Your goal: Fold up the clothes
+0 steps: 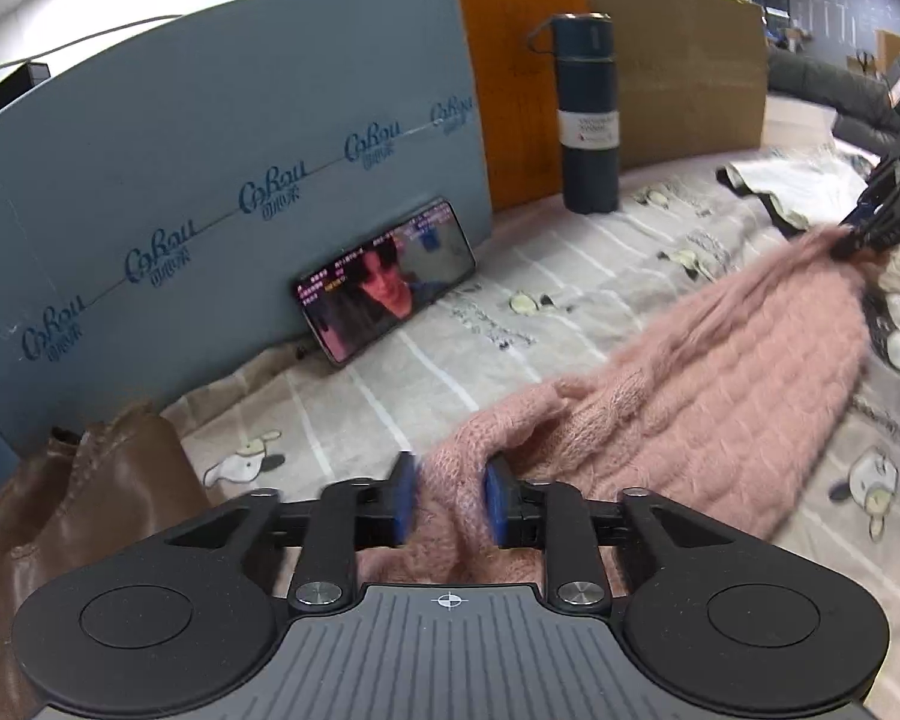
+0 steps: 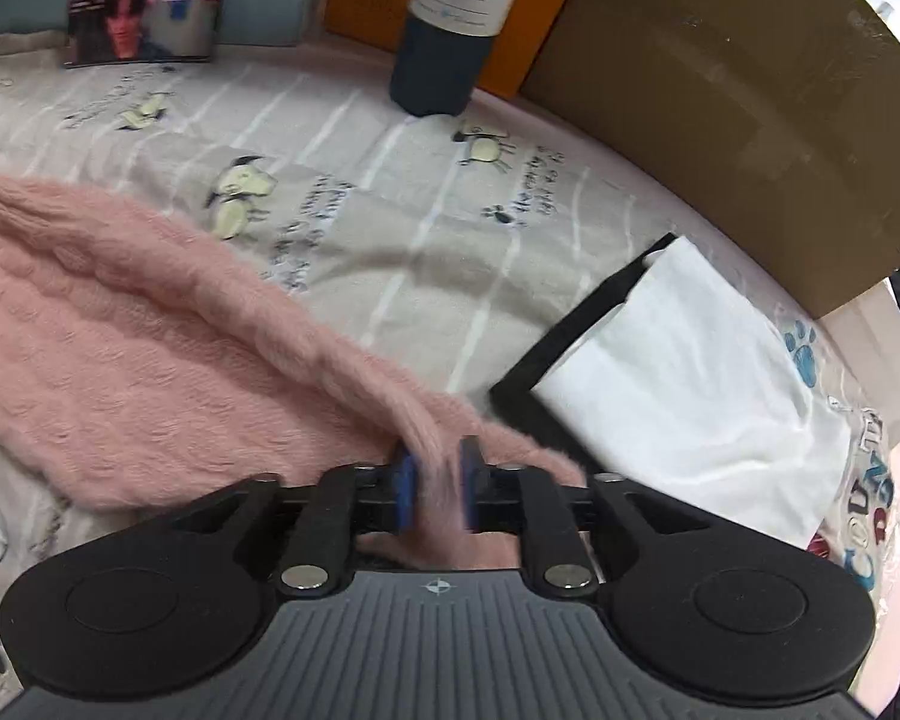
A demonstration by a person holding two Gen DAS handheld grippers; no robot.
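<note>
Sweater [image 1: 720,360] hangs stretched between my claws: left gripper [image 1: 447,501] and right gripper [image 2: 438,489] each pinch its pink knit.

One pink sweater [image 1: 720,360]; one white garment [image 2: 678,384] with a black edge, folded; two grippers, the left gripper [image 1: 448,501] and the right gripper [image 2: 438,489]; one dark blue flask [image 1: 588,114]; one phone [image 1: 384,285], its screen lit; one brown leather bag [image 1: 90,492]; three upright panels, namely one blue board [image 1: 210,150], one orange board [image 1: 510,60] and one cardboard sheet [image 1: 690,72]; one printed sheet [image 2: 390,192] underneath, with several cartoon dogs on it, too many cut off or hidden to count exactly.
</note>
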